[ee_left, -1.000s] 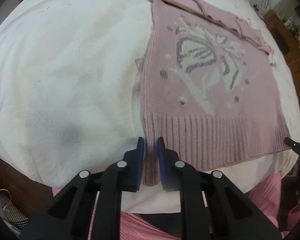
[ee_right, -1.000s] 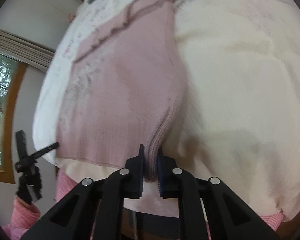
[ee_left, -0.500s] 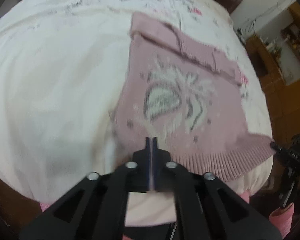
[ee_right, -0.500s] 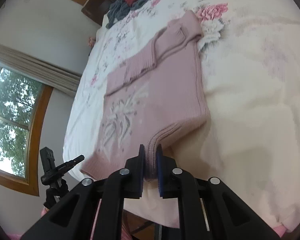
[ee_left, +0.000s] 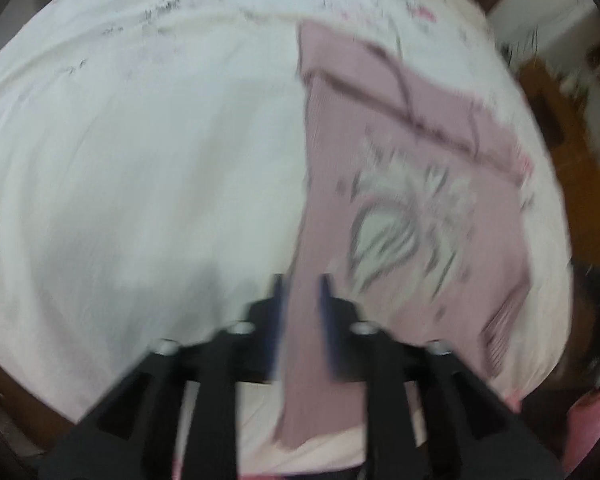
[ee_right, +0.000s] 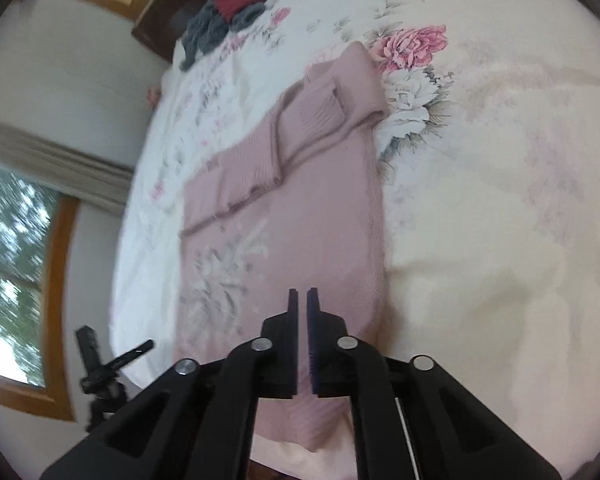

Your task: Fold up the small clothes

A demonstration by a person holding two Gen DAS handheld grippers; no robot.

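Across the middle of the bed lies the pink knitted sweater (ee_right: 324, 216), spread flat with its pale leaf-and-flower pattern upward and its sleeves folded over the chest near the collar. Its ribbed hem hangs toward the near edge of the mattress, under both tools. The left gripper (ee_left: 302, 284) hovers over the sweater's left side edge, its jaws apart with pink knit showing in the gap; that view is blurred, so whether the fingers touch the cloth cannot be told. The right gripper (ee_right: 302, 298) sits over the lower body of the sweater, jaws nearly together with only a thin slit between them and no cloth caught there. Beneath the garment is a cream bedspread (ee_right: 480, 184) printed with pink and white flowers. At the far end of the bed sits a heap of grey and red clothes (ee_right: 228, 12). A wood-framed window (ee_right: 24, 280) fills the wall beside the bed, and a small black tripod (ee_right: 104, 368) stands below it.
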